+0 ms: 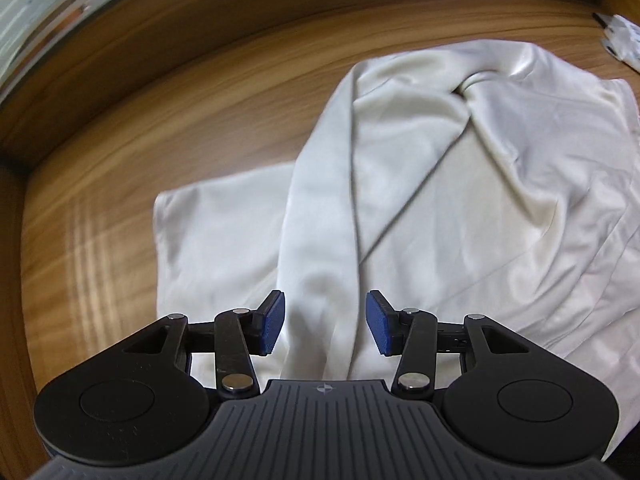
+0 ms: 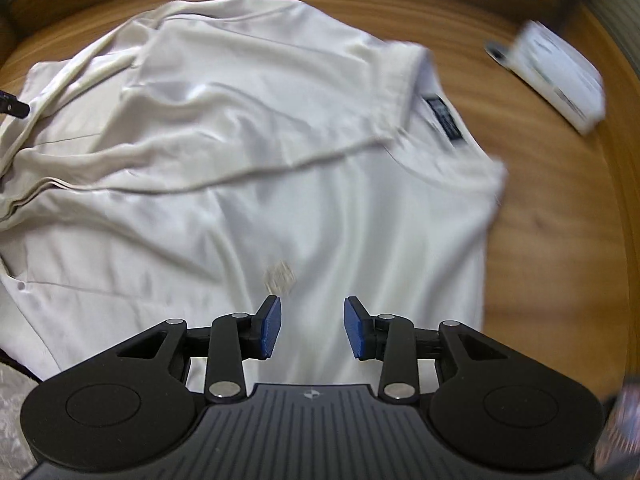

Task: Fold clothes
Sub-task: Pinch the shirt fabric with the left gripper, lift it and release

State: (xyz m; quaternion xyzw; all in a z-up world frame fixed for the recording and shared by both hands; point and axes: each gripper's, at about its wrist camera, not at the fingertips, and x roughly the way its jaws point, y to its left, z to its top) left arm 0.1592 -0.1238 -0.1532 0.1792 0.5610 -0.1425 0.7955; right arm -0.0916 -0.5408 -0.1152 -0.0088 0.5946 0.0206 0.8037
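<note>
A cream white shirt [image 1: 460, 184] lies rumpled on the wooden table [image 1: 180, 112], with one flap folded over its middle. My left gripper [image 1: 325, 322] is open and empty, its blue pads a little above a long fold of the cloth. In the right wrist view the same shirt [image 2: 240, 160] fills the frame, with a dark neck label [image 2: 446, 118] at its right and a small pale logo [image 2: 280, 277] just ahead of the fingers. My right gripper [image 2: 312, 328] is open and empty above the cloth.
A white packet [image 2: 556, 80] with dark print lies on the table to the right of the shirt; it also shows in the left wrist view [image 1: 624, 38]. A raised wooden rim [image 1: 120, 52] borders the table's far side. A dark object [image 2: 14, 107] pokes in at the left.
</note>
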